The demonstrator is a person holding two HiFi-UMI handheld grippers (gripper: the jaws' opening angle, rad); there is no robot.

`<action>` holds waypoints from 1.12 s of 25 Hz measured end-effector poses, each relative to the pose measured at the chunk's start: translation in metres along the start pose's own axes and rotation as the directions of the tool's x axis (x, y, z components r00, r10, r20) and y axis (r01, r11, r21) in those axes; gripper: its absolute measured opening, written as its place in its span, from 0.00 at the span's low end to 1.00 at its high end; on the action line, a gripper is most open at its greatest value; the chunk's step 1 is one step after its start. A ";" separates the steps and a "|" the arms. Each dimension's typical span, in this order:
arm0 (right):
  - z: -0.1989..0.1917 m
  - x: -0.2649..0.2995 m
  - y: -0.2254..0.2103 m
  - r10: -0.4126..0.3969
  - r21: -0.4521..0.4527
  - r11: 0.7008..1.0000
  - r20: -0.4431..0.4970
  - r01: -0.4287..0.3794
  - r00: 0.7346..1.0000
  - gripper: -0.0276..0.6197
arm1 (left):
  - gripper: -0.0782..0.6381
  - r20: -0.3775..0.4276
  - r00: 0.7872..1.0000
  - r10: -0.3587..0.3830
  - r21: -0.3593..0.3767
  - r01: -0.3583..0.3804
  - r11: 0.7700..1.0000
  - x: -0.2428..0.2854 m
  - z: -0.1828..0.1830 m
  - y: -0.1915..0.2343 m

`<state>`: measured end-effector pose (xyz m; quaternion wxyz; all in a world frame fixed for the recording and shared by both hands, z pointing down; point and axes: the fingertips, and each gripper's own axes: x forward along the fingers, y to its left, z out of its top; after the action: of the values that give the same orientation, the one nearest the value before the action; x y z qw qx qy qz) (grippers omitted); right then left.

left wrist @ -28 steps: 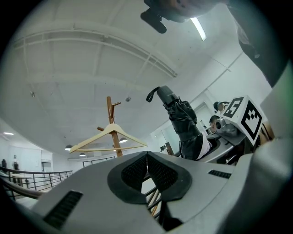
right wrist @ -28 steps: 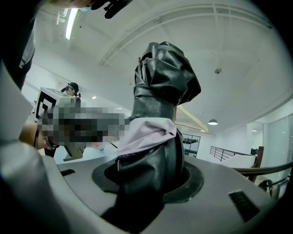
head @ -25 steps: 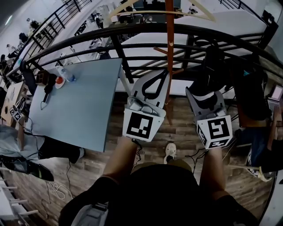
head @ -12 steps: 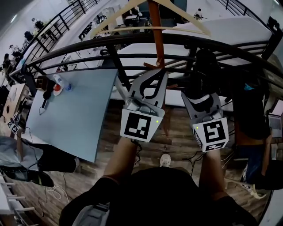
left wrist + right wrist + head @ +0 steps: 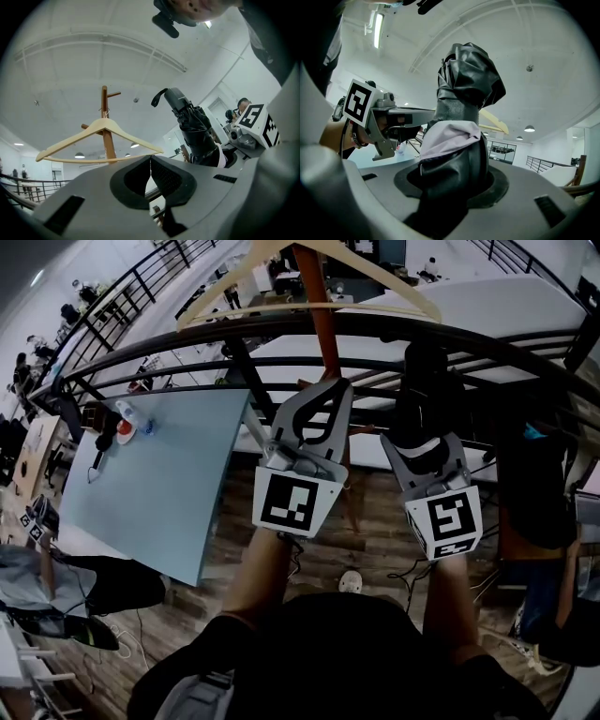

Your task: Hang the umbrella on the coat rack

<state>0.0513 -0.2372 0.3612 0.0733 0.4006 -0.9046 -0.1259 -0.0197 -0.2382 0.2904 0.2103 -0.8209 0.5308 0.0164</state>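
**Hanging an umbrella, approach stage.** The umbrella [image 5: 427,390], folded and black, is off the floor and carried in front of the coat rack [image 5: 323,324]. It is not yet hung, and no part of it touches the rack.

The right gripper [image 5: 427,451] is clamped on the umbrella's lower part. Its jaws stand partly apart because the bundled fabric fills the gap, and a pale fold shows just above them. The umbrella rises upright from the jaws, and its wrist strap [image 5: 159,96] curls free at the top end.

The left gripper [image 5: 150,164] is closed with pad against pad and nothing between them. It is held up beside the right one, close in front of the rack's post.

In the head view the umbrella stands just to the right of the post and apart from it. A wooden hanger [image 5: 309,306] already sits across the post, above and behind both grippers, and a short peg [image 5: 115,94] juts out near the post's top. A black railing [image 5: 187,334] runs behind the rack. A pale blue tabletop [image 5: 159,484] lies well to the left and plays no part.

By my judgement, what is left is to bring the strap over a free peg, let the umbrella's weight settle there, and then open the right gripper. Whether the strap loop is wide enough for the peg cannot be told from here.
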 end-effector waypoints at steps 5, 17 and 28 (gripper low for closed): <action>-0.002 0.001 -0.002 0.012 -0.008 1.000 0.001 -0.012 1.000 0.39 | 0.13 0.005 1.000 0.010 0.004 -0.010 1.000 0.004 0.001 -0.001; 0.003 0.004 0.000 0.039 -0.017 0.999 0.021 -0.039 0.999 0.39 | 0.13 0.006 1.000 0.027 0.026 -0.027 0.999 0.003 0.009 0.000; 0.025 0.043 0.003 0.019 -0.025 1.000 0.025 -0.019 0.999 0.39 | 0.13 0.035 0.999 -0.002 0.033 0.001 0.999 0.013 0.017 0.041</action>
<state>0.0144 -0.2632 0.3397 0.0680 0.3893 -0.9076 -0.1416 -0.0468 -0.2579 0.2577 0.2332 -0.8172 0.5266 0.0220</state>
